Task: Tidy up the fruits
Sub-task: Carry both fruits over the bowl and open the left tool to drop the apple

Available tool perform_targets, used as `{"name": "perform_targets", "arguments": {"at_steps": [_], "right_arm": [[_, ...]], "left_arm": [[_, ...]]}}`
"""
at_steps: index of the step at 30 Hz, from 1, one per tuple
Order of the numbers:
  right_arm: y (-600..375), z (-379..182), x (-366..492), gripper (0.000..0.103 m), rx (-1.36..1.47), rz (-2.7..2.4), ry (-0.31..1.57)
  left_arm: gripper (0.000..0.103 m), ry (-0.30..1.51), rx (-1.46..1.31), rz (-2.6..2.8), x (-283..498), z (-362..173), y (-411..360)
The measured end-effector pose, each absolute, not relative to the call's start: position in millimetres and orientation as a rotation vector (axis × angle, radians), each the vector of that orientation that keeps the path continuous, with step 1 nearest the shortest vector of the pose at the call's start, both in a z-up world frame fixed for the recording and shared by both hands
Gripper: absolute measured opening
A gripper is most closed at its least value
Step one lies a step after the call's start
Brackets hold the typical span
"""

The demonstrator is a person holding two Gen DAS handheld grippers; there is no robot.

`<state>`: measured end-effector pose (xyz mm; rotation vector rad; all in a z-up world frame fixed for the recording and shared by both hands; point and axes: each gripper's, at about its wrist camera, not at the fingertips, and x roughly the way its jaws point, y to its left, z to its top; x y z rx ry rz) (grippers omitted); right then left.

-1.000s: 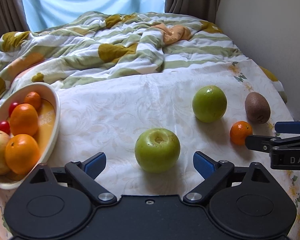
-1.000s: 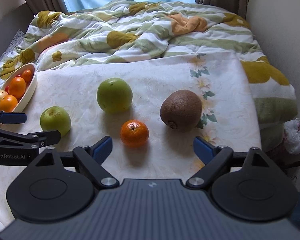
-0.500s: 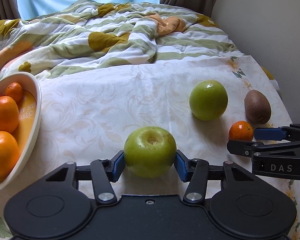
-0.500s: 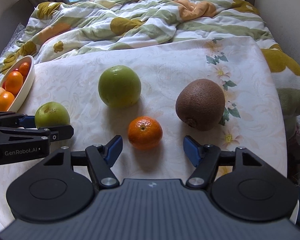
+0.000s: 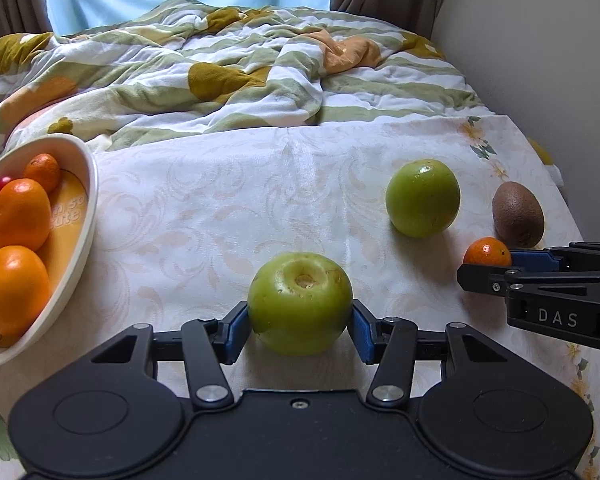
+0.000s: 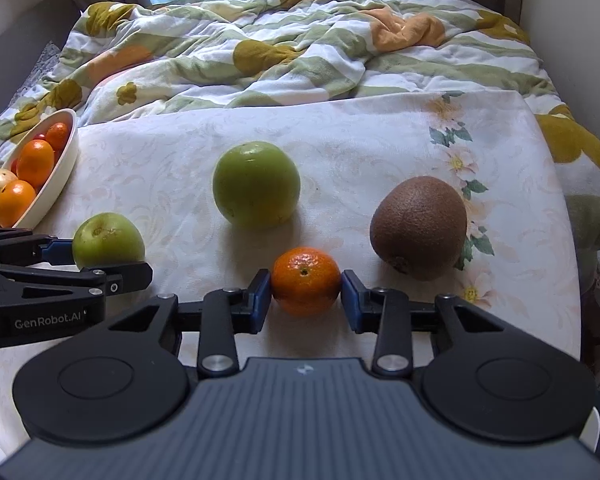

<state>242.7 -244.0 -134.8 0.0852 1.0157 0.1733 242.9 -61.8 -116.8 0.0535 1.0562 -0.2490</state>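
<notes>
My left gripper (image 5: pixel 300 330) is shut on a green apple (image 5: pixel 300 302) that rests on the white cloth; the apple also shows in the right wrist view (image 6: pixel 108 240). My right gripper (image 6: pixel 305 300) is shut on a small mandarin (image 6: pixel 305 280), which also shows in the left wrist view (image 5: pixel 486 252). A second green apple (image 5: pixel 422 198) (image 6: pixel 256 188) and a brown kiwi (image 5: pixel 518 214) (image 6: pixel 418 226) lie loose on the cloth. A white bowl (image 5: pixel 82 240) (image 6: pixel 60 184) at the left holds oranges, small red fruits and a pale fruit.
A rumpled striped quilt (image 5: pixel 220 68) covers the bed behind the cloth. A wall (image 5: pixel 540 40) runs along the right side. The cloth's right edge (image 6: pixel 572 240) drops off beside the kiwi.
Both grippers closed: the left went from open around the apple to gripping it, the right moved in and closed on the mandarin.
</notes>
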Motion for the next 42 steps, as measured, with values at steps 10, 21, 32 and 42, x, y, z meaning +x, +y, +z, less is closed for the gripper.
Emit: {"name": "perform_targets", "arguments": {"at_steps": [10, 21, 32, 42], "right_arm": [[-238, -112, 226, 0.053, 0.06, 0.202, 0.962], [-234, -75, 180, 0.053, 0.016, 0.24, 0.873], [-226, -47, 131, 0.053, -0.011, 0.294, 0.788], [-196, -29, 124, 0.053, -0.027, 0.361, 0.738]], "left_arm": [[0.056, 0.968, 0.036, -0.227, 217, -89, -57], [0.056, 0.871, 0.008, -0.181, 161, -56, -47], [0.056, 0.784, -0.033, -0.083, 101, -27, -29], [0.056, 0.749, -0.059, 0.007, 89, -10, 19]]}}
